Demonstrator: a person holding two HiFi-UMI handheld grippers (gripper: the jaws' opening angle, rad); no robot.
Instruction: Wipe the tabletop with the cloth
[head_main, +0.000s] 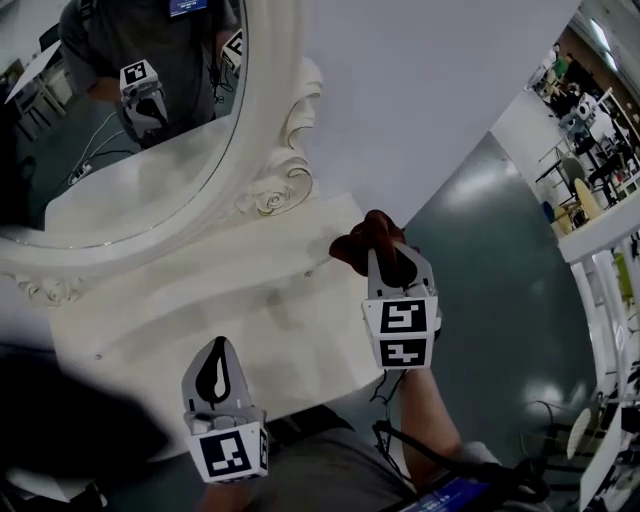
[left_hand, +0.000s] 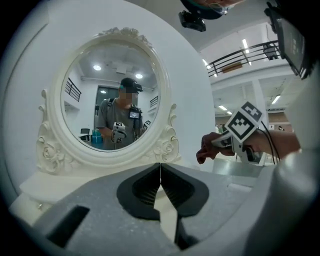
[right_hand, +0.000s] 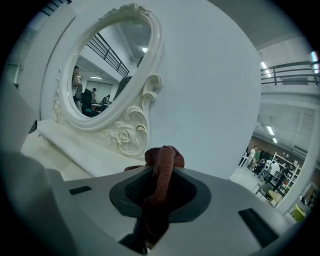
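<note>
Head view: we see the right gripper (head_main: 386, 262) over the far right corner of the white tabletop (head_main: 200, 300), with its jaws pinching a bunched dark red cloth (head_main: 362, 240). We can't tell whether the cloth touches the surface. The left gripper (head_main: 216, 345) is near the front edge and empty, well apart from the cloth. An oval mirror (head_main: 120, 110) in a carved white frame stands at the back.

Left gripper view: the jaws are pressed together with nothing between them. They point at the mirror, which reflects a person (left_hand: 117, 122). The right gripper and cloth are off to the right.

Right gripper view: the jaws are clamped on the cloth, and a fold sticks up past the tips. The mirror frame is just beyond.
</note>
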